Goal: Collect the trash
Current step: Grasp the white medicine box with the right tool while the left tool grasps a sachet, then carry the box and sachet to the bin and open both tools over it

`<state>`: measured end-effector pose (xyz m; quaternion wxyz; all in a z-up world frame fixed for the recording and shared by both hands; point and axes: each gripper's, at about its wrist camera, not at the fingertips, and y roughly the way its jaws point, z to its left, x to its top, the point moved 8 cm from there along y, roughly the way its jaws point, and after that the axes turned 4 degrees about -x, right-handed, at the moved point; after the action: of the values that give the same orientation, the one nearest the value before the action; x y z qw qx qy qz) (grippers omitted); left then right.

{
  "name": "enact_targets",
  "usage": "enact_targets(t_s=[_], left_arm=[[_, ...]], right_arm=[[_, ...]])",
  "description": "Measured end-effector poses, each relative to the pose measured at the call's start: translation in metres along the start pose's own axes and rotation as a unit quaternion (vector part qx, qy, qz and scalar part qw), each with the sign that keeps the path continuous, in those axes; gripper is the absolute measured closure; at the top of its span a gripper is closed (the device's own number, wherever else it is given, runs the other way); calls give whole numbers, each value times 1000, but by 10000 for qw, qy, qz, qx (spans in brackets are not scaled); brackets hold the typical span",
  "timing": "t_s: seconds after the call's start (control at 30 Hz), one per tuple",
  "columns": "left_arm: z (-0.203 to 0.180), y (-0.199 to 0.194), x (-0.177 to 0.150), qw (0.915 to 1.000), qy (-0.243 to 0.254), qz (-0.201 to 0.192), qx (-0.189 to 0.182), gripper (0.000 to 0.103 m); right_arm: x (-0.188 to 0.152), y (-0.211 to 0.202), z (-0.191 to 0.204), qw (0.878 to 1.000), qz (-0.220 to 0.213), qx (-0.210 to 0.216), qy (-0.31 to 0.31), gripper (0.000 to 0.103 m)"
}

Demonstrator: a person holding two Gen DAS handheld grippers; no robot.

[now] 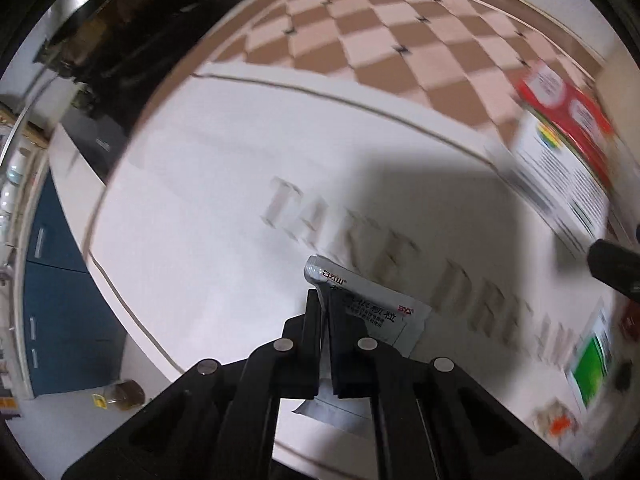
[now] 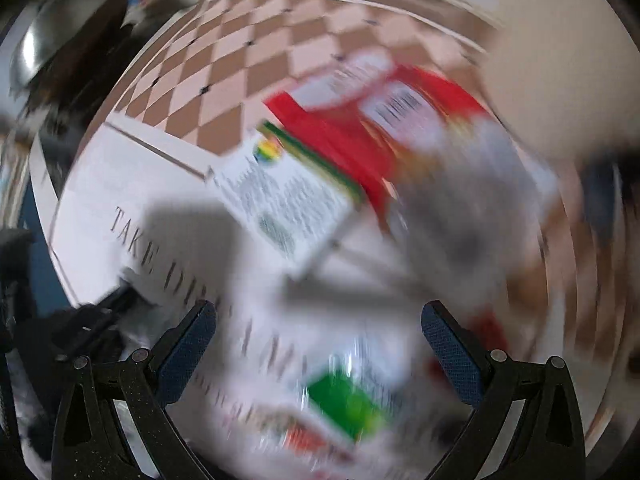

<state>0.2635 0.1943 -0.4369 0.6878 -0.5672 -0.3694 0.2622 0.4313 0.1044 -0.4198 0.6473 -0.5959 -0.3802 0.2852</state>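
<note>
My left gripper (image 1: 325,300) is shut on a silver-white sachet (image 1: 376,316) with printed characters, held just above the white tablecloth (image 1: 200,200) printed with grey letters. My right gripper (image 2: 318,320) is open and empty; its view is blurred by motion. Below and between its fingers lies a wrapper with a green patch (image 2: 344,404). Farther off lies a white printed leaflet (image 2: 280,196) against a red and white package (image 2: 360,128). The leaflet (image 1: 568,184), the red package (image 1: 568,108) and the green wrapper (image 1: 592,364) also show at the right of the left wrist view.
A brown and pink checked cloth (image 1: 380,32) covers the far part of the table. A blue cabinet (image 1: 60,300) and a small amber jar (image 1: 124,396) lie beyond the table's left edge. A black part of the other gripper (image 1: 616,268) shows at right.
</note>
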Motion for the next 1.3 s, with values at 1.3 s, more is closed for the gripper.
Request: enact_targets(t_s=[1.3], left_arm=[[103, -64, -163, 9647, 1794, 290, -1908, 103]], right_arm=[[-245, -92, 114, 9481, -760, 574, 3035, 28]])
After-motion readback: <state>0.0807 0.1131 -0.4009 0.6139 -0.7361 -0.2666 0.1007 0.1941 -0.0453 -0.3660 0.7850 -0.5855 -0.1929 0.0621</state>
